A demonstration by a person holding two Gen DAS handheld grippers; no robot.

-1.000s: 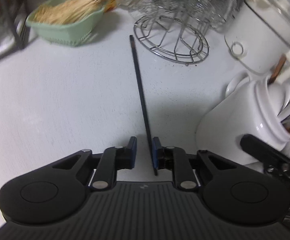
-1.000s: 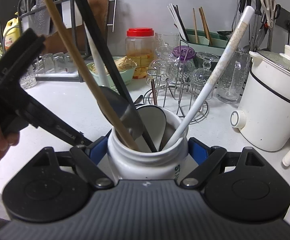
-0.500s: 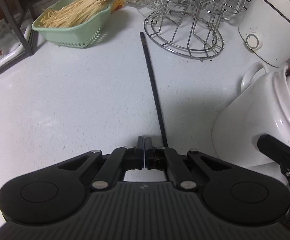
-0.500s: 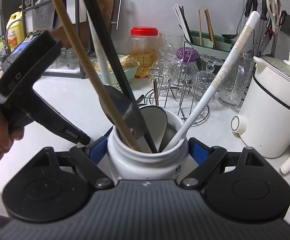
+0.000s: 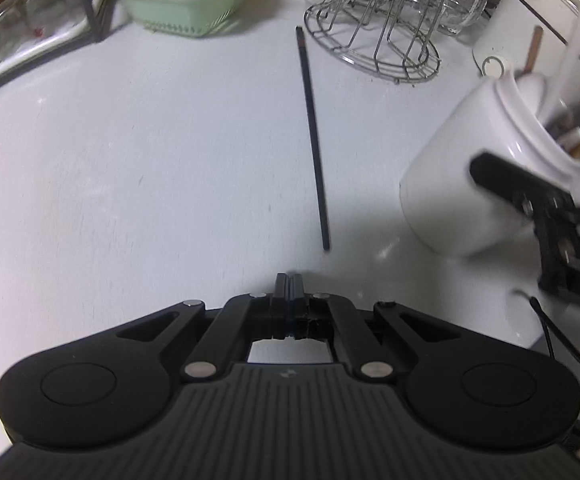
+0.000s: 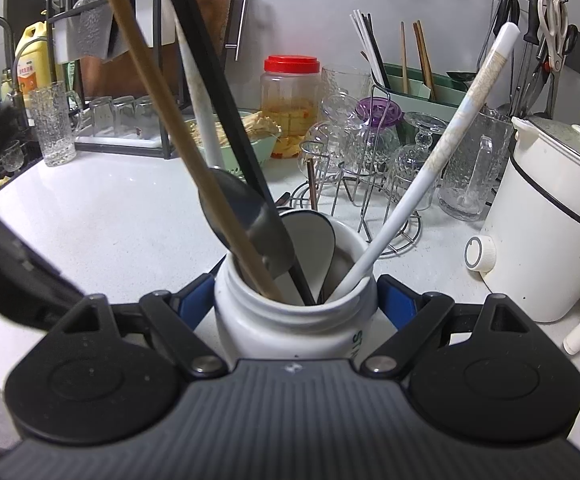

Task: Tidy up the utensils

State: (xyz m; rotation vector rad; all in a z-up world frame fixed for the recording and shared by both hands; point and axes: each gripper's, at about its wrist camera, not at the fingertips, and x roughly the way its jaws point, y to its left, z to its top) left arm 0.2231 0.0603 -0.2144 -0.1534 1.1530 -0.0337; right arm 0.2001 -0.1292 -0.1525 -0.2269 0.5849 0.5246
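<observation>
Where it lies, black chopstick looks slender.

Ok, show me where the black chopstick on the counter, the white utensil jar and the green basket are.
black chopstick (image 5: 314,136), left wrist view, middle of its shaft
white utensil jar (image 6: 290,326), right wrist view, front wall below the rim
green basket (image 5: 178,14), left wrist view, front wall

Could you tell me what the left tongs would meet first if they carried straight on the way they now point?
Most likely the bare white countertop: the shut left tongs angle down at it. The black chopstick starts slightly ahead and to the right, so they might clip its near tip, though depth is hard to judge.
</observation>
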